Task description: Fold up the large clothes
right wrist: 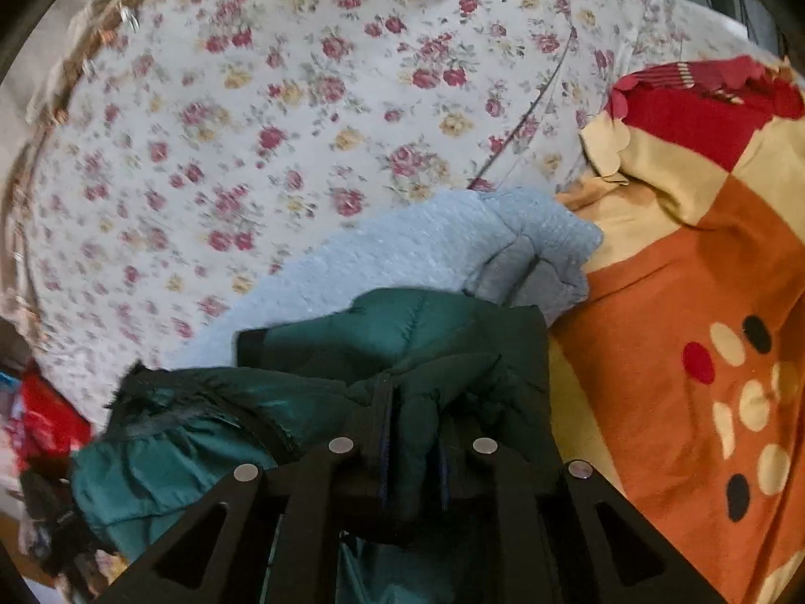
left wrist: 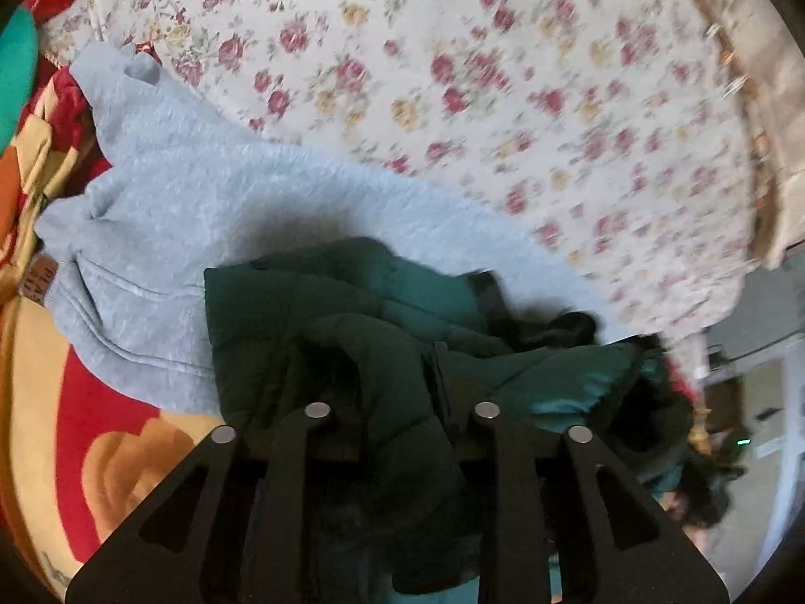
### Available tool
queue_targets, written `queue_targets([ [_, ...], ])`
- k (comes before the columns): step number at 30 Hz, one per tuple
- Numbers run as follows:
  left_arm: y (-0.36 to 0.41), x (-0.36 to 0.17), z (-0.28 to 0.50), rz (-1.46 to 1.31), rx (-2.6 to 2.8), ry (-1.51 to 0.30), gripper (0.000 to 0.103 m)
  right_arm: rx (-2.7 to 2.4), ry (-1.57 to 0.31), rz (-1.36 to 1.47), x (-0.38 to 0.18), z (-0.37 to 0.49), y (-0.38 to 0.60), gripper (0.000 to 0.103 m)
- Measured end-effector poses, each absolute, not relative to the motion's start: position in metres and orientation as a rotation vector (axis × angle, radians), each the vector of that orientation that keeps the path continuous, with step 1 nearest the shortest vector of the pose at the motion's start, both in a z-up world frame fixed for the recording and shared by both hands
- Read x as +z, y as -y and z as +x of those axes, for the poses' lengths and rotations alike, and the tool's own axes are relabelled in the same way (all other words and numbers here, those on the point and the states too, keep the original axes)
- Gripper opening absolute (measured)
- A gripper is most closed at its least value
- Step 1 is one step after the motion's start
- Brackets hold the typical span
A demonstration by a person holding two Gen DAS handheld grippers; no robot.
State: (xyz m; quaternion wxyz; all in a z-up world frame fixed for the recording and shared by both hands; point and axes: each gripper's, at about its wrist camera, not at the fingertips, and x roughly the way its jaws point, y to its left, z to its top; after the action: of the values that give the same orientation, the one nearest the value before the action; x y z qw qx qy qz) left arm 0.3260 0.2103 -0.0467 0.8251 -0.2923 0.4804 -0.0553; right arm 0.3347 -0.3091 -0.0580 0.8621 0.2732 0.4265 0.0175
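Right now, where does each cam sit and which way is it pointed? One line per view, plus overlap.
Left wrist: on the left claw, looking forward along its fingers at the green jacket clamped between them, the grey sweater beyond; only the black fingers show.
Right wrist: on the right claw, facing the green jacket it pinches, orange blanket at right; only its fingers show.
Shared: jacket, grey sweater, floral sheet; both views are motion-blurred.

Dark green puffy jacket (left wrist: 382, 332), bunched and crumpled, lies atop a grey sweatshirt (left wrist: 166, 231).
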Motion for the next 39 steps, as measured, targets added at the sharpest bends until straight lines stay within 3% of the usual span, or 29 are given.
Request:
queue_targets([
  [2, -0.218, -0.039, 0.315, -0.675, -0.156, -0.983, 0.033, 0.083, -0.847, 0.630, -0.050, 0.325, 0.315, 0.034],
  [3, -0.220, -0.036, 0.310, -0.690, -0.162, -0.966, 0.039, 0.101, -0.816, 0.644, -0.044, 0.320, 0.318, 0.048],
  [4, -0.223, -0.034, 0.302, -0.704, -0.161, -0.950, 0.045, 0.099, -0.793, 0.637, -0.037, 0.316, 0.317, 0.070],
  [6, -0.225, -0.030, 0.294, -0.716, -0.141, -0.938, 0.048, 0.090, -0.740, 0.581, -0.020, 0.307, 0.315, 0.100],
  [11, -0.239, -0.003, 0.278, -0.779, -0.169, -0.865, 0.049, 0.126, -0.689, 0.393, 0.021, 0.287, 0.291, 0.100],
  [14, -0.239, 0.018, 0.265, -0.737, -0.150, -0.818, 0.056, 0.158, -0.694, 0.271, 0.035, 0.274, 0.266, 0.098],
  [17, -0.213, 0.031, 0.258, -0.583, -0.121, -0.821, 0.057, 0.220, -0.722, 0.183, 0.032, 0.265, 0.236, 0.079],
  [19, -0.183, 0.034, 0.257, -0.456, -0.141, -0.828, 0.057, 0.254, -0.752, 0.156, 0.024, 0.267, 0.221, 0.059],
  [20, -0.166, 0.033, 0.258, -0.399, -0.149, -0.830, 0.057, 0.252, -0.763, 0.147, 0.020, 0.269, 0.216, 0.056],
  [27, -0.085, -0.011, 0.318, -0.116, -0.044, -0.928, 0.057, 0.224, -0.848, 0.080, -0.027, 0.315, 0.185, 0.055],
  [33, -0.124, -0.066, 0.338, -0.223, 0.032, -1.053, 0.057, 0.283, -0.906, 0.068, -0.065, 0.343, 0.162, 0.055],
  [39, -0.131, -0.087, 0.317, -0.161, 0.060, -0.991, 0.057, 0.324, -0.896, 0.101, -0.082, 0.357, 0.139, 0.055],
])
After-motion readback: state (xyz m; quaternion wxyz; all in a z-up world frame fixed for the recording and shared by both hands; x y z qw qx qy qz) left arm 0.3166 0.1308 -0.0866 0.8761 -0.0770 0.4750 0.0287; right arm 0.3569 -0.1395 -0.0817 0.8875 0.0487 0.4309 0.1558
